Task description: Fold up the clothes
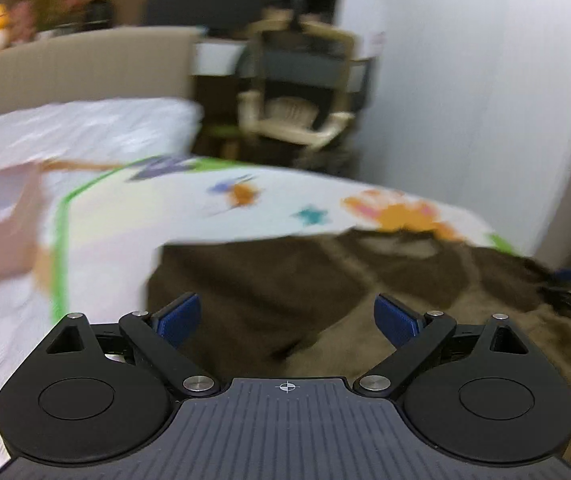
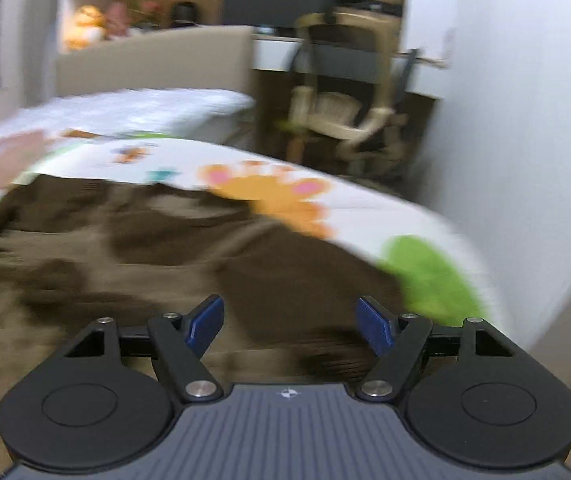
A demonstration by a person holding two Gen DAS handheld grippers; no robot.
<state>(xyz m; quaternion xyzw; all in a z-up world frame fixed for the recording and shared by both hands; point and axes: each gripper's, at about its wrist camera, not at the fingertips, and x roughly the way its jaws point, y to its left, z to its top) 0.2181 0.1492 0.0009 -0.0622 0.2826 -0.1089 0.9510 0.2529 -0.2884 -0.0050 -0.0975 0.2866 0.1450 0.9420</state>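
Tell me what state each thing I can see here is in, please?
Left gripper: open, nothing between its pads.
Right gripper: open, nothing between its pads.
Brown garment: spread out and rumpled, lying on the printed sheet.
Printed sheet: laid flat over the bed.
Beige chair: upright, nobody in it.

Right hand-held gripper (image 2: pixel 289 326), blue pads apart and empty, above brown garment (image 2: pixel 133 248) on cartoon-print sheet (image 2: pixel 365 204).
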